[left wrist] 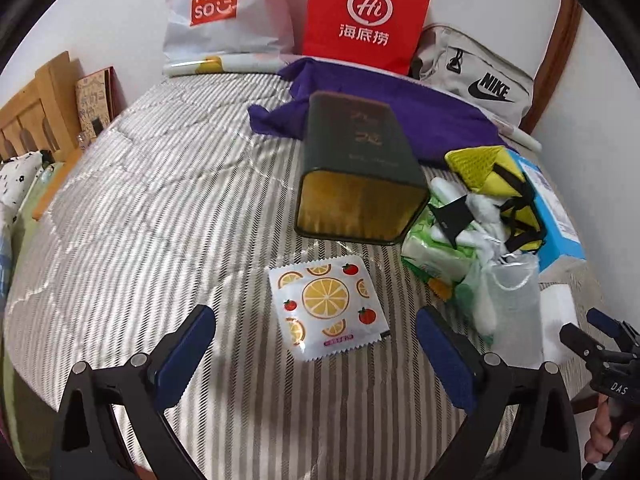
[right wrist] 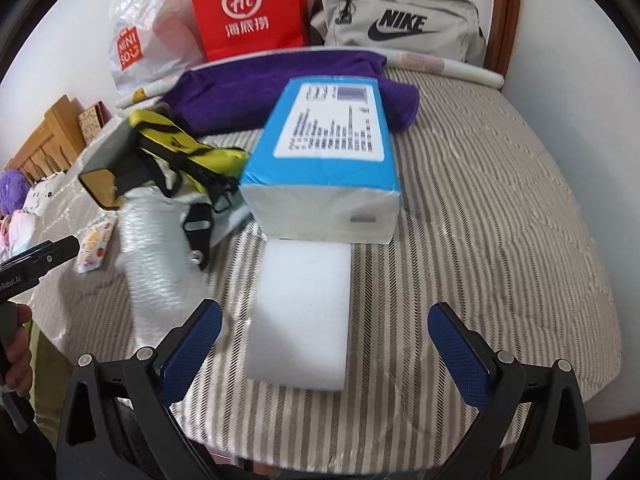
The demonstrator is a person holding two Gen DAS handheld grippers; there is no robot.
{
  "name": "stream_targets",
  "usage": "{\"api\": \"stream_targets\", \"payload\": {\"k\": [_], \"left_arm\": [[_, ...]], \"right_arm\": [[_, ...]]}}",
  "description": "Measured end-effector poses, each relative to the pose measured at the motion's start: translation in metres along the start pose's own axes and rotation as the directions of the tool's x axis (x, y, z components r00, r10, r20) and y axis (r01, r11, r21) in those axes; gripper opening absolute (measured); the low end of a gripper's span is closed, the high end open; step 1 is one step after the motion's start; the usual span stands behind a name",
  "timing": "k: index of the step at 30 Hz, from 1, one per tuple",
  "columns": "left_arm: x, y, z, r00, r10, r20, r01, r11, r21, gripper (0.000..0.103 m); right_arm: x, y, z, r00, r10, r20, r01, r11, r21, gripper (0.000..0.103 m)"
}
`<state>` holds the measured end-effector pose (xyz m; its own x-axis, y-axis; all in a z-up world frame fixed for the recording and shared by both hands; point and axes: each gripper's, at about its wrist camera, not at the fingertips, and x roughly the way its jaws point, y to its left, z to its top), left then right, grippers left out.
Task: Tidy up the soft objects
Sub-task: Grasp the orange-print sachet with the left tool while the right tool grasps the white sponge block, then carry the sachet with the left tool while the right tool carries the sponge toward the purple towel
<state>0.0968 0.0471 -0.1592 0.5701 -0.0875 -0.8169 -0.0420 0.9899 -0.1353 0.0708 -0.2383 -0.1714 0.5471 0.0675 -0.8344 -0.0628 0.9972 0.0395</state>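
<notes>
On the striped bed a fruit-print sachet (left wrist: 327, 307) lies just ahead of my left gripper (left wrist: 316, 348), which is open and holds nothing. Behind the sachet a dark green tin box (left wrist: 356, 168) lies on its side, mouth toward me. To its right sits a heap: green-white tissue packs (left wrist: 436, 248), a yellow mesh pouch (left wrist: 492, 172) and a bubble-wrap roll (left wrist: 508, 300). My right gripper (right wrist: 326, 338) is open around the near end of a white foam block (right wrist: 304, 312). A blue tissue pack (right wrist: 324, 148) lies beyond it, with the bubble-wrap roll (right wrist: 160, 248) to the left.
A purple cloth (left wrist: 400, 100) spreads across the back of the bed. A white MINISO bag (left wrist: 224, 12), a red paper bag (left wrist: 368, 12) and a grey Nike pouch (left wrist: 476, 68) stand along the wall. A wooden headboard (left wrist: 32, 108) is at left. A hand (right wrist: 16, 344) grips the left tool.
</notes>
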Motion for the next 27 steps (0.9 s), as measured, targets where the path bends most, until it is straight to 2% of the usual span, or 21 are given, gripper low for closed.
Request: {"api": "stream_targets", "payload": {"k": [3,7,10,12,13,15,16,17,18,19,20,21,23,25,27], "left_arm": [[0.011,-0.002,0.002,1.0,0.023,0.004,-0.023,1.0,0.01,0.1],[0.028,-0.007,0.001,0.996,0.084,-0.03,-0.083,0.995,0.047,0.1],[0.035,-0.013,0.0,0.992,0.125,-0.019,-0.123,0.989,0.079,0.102],[0.036,-0.013,0.001,0.992,0.125,-0.007,-0.125,0.99,0.071,0.102],[0.036,-0.012,0.002,0.993,0.121,-0.003,-0.121,0.99,0.068,0.102],[0.035,-0.012,0.002,0.993,0.119,0.01,-0.119,0.99,0.079,0.099],[0.034,-0.012,0.002,0.994,0.11,0.027,-0.112,0.99,0.089,0.089],[0.032,-0.014,0.001,0.994,0.099,0.045,-0.103,0.989,0.102,0.075],[0.03,-0.015,0.002,0.995,0.086,0.052,-0.091,0.989,0.115,0.068],[0.028,-0.017,0.001,0.996,0.073,0.055,-0.079,0.988,0.13,0.053],[0.026,-0.019,0.001,0.997,0.062,0.055,-0.069,0.987,0.143,0.043],[0.026,-0.02,0.001,0.997,0.057,0.055,-0.065,0.986,0.151,0.04],[0.023,-0.019,-0.001,0.998,0.029,0.047,-0.036,0.988,0.152,0.028],[0.021,-0.017,-0.001,1.0,-0.002,0.027,-0.002,0.99,0.144,0.009],[0.021,-0.016,-0.002,0.999,-0.029,0.014,0.027,0.991,0.128,0.009]], "right_arm": [[0.013,0.001,-0.001,1.0,0.012,-0.023,-0.012,1.0,-0.003,0.095],[0.028,0.001,-0.002,0.999,-0.003,-0.051,0.002,1.0,-0.015,0.09],[0.03,0.005,-0.002,1.0,-0.021,-0.022,0.021,0.999,-0.031,0.09],[0.031,0.006,-0.003,1.0,-0.03,0.0,0.03,0.999,-0.035,0.087],[0.031,0.007,-0.003,1.0,-0.027,0.011,0.027,0.999,-0.041,0.083],[0.029,0.005,-0.002,0.999,-0.021,0.028,0.022,0.999,-0.045,0.069],[0.027,0.005,-0.002,0.999,-0.013,0.034,0.014,0.999,-0.047,0.058],[0.026,0.005,-0.001,0.999,0.001,0.036,0.001,0.999,-0.05,0.051],[0.025,0.006,0.0,0.999,0.008,0.035,-0.006,0.999,-0.054,0.051],[0.024,0.006,0.0,0.999,0.006,0.035,-0.004,0.998,-0.057,0.051],[0.024,0.007,-0.001,0.999,0.005,0.037,-0.002,0.998,-0.064,0.051],[0.024,0.007,-0.003,0.999,0.003,0.041,0.0,0.998,-0.069,0.051],[0.023,0.006,-0.003,0.999,0.007,0.042,-0.005,0.998,-0.068,0.05],[0.021,0.006,-0.004,0.999,0.018,0.038,-0.016,0.998,-0.067,0.05],[0.018,0.007,-0.004,0.999,0.022,0.039,-0.019,0.997,-0.07,0.05]]}}
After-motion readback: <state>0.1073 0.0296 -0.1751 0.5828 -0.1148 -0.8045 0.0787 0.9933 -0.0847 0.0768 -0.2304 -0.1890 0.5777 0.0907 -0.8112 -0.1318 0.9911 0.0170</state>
